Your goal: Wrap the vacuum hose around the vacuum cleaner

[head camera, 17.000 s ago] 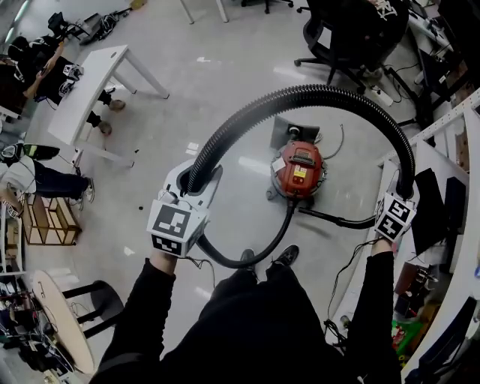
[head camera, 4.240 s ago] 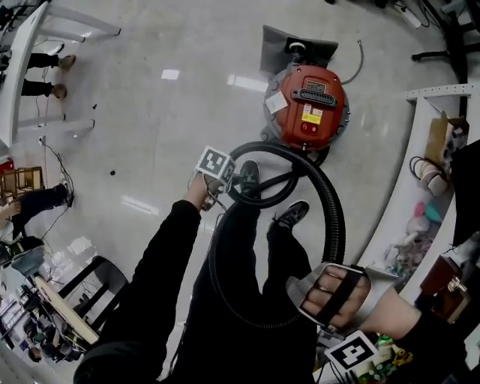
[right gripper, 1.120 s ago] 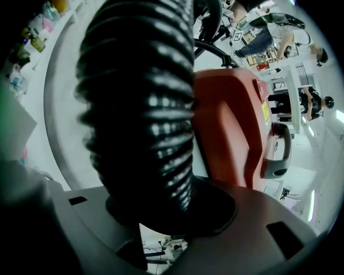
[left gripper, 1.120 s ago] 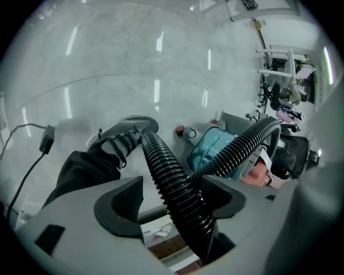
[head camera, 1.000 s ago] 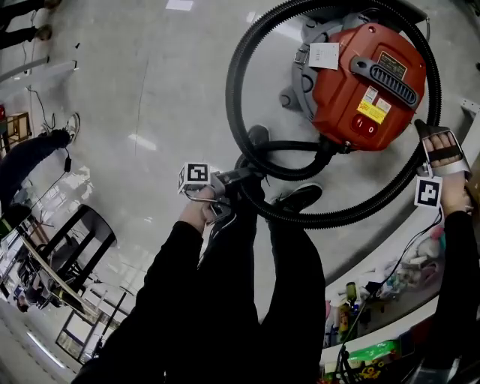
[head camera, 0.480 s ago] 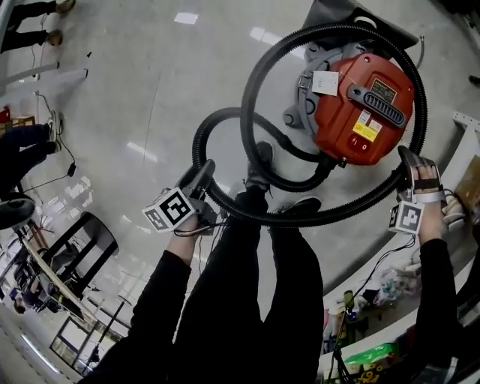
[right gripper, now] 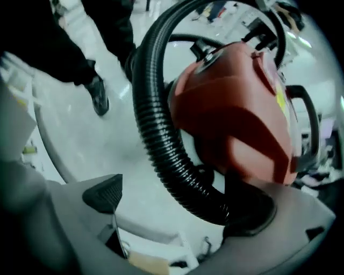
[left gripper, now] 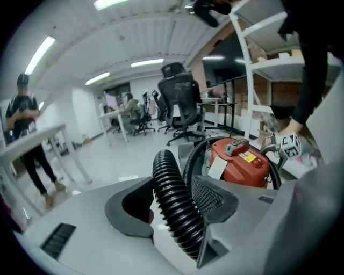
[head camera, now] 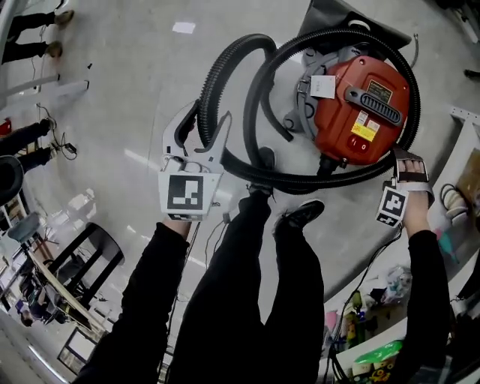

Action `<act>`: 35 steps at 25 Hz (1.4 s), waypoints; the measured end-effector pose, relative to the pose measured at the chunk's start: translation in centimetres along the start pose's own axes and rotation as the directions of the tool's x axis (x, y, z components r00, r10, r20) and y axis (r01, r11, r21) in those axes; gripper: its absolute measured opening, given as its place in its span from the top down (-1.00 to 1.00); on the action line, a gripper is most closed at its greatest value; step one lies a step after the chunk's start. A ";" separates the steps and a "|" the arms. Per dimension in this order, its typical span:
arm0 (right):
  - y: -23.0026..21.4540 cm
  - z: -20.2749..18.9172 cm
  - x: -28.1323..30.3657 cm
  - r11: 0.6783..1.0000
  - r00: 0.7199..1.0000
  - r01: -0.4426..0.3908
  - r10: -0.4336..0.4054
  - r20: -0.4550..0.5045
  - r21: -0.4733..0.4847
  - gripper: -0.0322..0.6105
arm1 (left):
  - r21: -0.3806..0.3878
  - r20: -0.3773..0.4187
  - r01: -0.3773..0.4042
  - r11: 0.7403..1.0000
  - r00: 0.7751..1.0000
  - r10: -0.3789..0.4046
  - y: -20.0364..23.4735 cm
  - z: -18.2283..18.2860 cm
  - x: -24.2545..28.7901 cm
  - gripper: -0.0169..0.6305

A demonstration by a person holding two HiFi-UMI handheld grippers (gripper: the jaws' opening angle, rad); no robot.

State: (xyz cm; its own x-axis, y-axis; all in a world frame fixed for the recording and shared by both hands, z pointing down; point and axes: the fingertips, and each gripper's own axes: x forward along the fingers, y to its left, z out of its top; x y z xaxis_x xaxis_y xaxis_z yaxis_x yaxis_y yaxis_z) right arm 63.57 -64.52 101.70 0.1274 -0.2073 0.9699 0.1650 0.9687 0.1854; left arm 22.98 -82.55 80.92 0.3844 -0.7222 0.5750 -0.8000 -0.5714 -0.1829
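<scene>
The red vacuum cleaner [head camera: 364, 105] stands on the floor just ahead of my feet, with the black ribbed hose [head camera: 315, 180] looped round its body. My left gripper [head camera: 201, 124] is raised to the left of the machine, shut on a free stretch of that hose [left gripper: 166, 172], which arches up over its jaws. My right gripper [head camera: 409, 161] hangs at the machine's near right side, pointing down. Its jaws have just been opening; the hose [right gripper: 156, 145] runs between them, resting against one pad only. The red body [right gripper: 236, 118] fills the right gripper view.
White shelving [head camera: 461, 150] with clutter runs along the right. A grey floor nozzle [head camera: 337, 19] lies behind the vacuum. My shoes [head camera: 300, 214] stand beside the hose loop. A white table [head camera: 45, 94] and a black stool [head camera: 90, 247] are at the left. An office chair [left gripper: 180, 102] stands farther off.
My left gripper has risen and swung toward the vacuum, rolling over, and carried a hose loop up with it. The right gripper stayed by the vacuum's side and its jaws spread apart.
</scene>
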 end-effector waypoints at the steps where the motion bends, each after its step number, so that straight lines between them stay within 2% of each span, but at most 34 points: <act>1: 0.4 1.3 -0.9 0.994 0.992 -0.064 0.054 0.117 0.084 -0.86 | 0.121 0.031 -0.029 0.992 0.999 0.025 -0.6 1.8 -0.7 0.23; 2: 0.4 2.6 -2.2 0.978 0.966 -0.124 0.080 0.244 0.168 -0.85 | 0.226 0.076 -0.074 0.971 0.995 0.058 -1.1 3.7 -1.7 0.26; 3: -0.1 3.4 -3.6 0.950 0.931 -0.173 0.072 0.358 0.258 -0.85 | 0.304 0.139 -0.122 0.945 0.987 0.083 -1.8 5.6 -2.9 0.32; 4: -0.9 3.4 -4.9 0.905 0.897 -0.213 0.033 0.440 0.367 -0.85 | 0.356 0.204 -0.154 0.922 0.975 0.084 -2.6 7.2 -3.9 0.86; 5: -1.8 2.6 -5.9 0.837 0.876 -0.246 -0.024 0.481 0.490 -0.84 | 0.386 0.238 -0.149 0.910 0.970 0.058 -3.4 8.0 -4.3 0.90; 7: -2.8 -0.3 -6.8 0.652 0.877 -0.277 -0.129 0.464 0.706 -0.84 | 0.380 0.191 -0.076 0.922 0.982 0.003 -4.5 6.6 -3.5 0.90; 8: -2.7 -1.7 -7.0 0.571 0.886 -0.277 -0.159 0.435 0.773 -0.84 | 0.350 0.130 -0.052 0.935 0.991 0.006 -4.2 4.7 -2.7 0.90; 9: -2.3 -2.6 -7.2 0.515 0.894 -0.273 -0.176 0.413 0.812 -0.84 | 0.299 0.055 -0.043 0.953 0.998 0.028 -3.3 2.3 -1.9 0.89; 10: -1.9 -3.1 -7.5 0.481 0.897 -0.271 -0.188 0.400 0.834 -0.84 | 0.226 -0.026 -0.044 0.973 0.998 0.051 -2.0 -0.1 -1.2 0.89; 12: -1.8 -3.0 -8.1 0.448 0.895 -0.263 -0.217 0.389 0.855 -0.84 | 0.062 -0.166 -0.056 0.996 0.984 0.066 0.7 -4.1 0.1 0.89; 13: -2.0 -2.8 -8.6 0.437 0.893 -0.252 -0.240 0.382 0.864 -0.84 | -0.019 -0.218 -0.070 0.997 0.974 0.064 1.7 -5.9 0.5 0.89; 16: -4.2 -1.4 -10.7 0.385 0.871 -0.219 -0.337 0.358 0.896 -0.84 | -0.229 -0.372 -0.132 0.965 0.928 0.039 2.9 -12.2 0.8 0.85; 17: -5.2 -0.7 -11.6 0.362 0.856 -0.216 -0.376 0.354 0.907 -0.84 | -0.283 -0.422 -0.153 0.947 0.906 0.021 3.1 -14.4 0.8 0.79; 18: -6.3 0.1 -12.5 0.338 0.839 -0.220 -0.414 0.354 0.915 -0.84 | -0.322 -0.470 -0.173 0.931 0.882 0.002 3.2 -16.7 0.8 0.64; 20: -8.1 2.0 -14.0 0.297 0.799 -0.247 -0.477 0.367 0.922 -0.84 | -0.357 -0.557 -0.214 0.909 0.830 -0.023 3.9 -21.1 1.0 0.36; 22: -9.2 4.1 -15.4 0.262 0.753 -0.303 -0.523 0.399 0.916 -0.84 | -0.359 -0.624 -0.231 0.904 0.780 -0.048 4.5 -25.3 1.2 0.16; 23: -9.7 5.2 -15.9 0.243 0.732 -0.337 -0.540 0.415 0.910 -0.84 | -0.357 -0.646 -0.215 0.909 0.759 -0.075 4.5 -27.0 1.7 0.04; 26: -10.1 8.8 -16.1 0.191 0.683 -0.437 -0.565 0.462 0.879 -0.84 | -0.283 -0.691 -0.058 0.957 0.705 -0.162 3.2 -31.2 4.7 -0.08; 27: -9.9 10.1 -16.0 0.187 0.670 -0.464 -0.565 0.481 0.866 -0.84 | -0.243 -0.707 0.007 0.970 0.683 -0.182 2.3 -32.8 5.9 -0.09; 29: -9.8 12.5 -15.8 0.201 0.639 -0.507 -0.564 0.523 0.838 -0.84 | -0.184 -0.748 0.118 0.976 0.628 -0.217 0.3 -36.1 8.3 -0.11; 31: -9.8 14.4 -15.4 0.213 0.604 -0.549 -0.567 0.560 0.808 -0.84 | -0.130 -0.800 0.191 0.973 0.559 -0.217 -1.1 -39.1 10.2 -0.11; 32: -9.8 15.2 -15.1 0.208 0.588 -0.575 -0.567 0.577 0.791 -0.84 | -0.095 -0.834 0.215 0.972 0.515 -0.196 -1.3 -40.8 10.6 -0.11; 33: -9.6 16.0 -14.6 0.196 0.575 -0.603 -0.564 0.592 0.773 -0.84 | -0.069 -0.871 0.232 0.970 0.460 -0.172 -1.3 -42.7 10.5 -0.11; 34: -9.4 16.9 -14.2 0.184 0.566 -0.629 -0.558 0.607 0.755 -0.84 | -0.063 -0.904 0.243 0.968 0.396 -0.159 -1.3 -44.5 9.8 -0.11; 35: -9.2 17.7 -13.9 0.177 0.558 -0.650 -0.549 0.623 0.739 -0.84 | -0.087 -0.930 0.244 0.966 0.329 -0.166 -1.4 -46.3 8.6 -0.11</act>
State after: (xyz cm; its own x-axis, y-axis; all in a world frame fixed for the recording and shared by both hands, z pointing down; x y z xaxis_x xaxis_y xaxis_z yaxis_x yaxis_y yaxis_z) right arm 42.99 -68.12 89.30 -0.6283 -0.5622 0.5377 -0.7763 0.4070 -0.4814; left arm 6.12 -69.94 123.04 -0.1687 0.2200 0.9608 -0.7190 -0.6943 0.0327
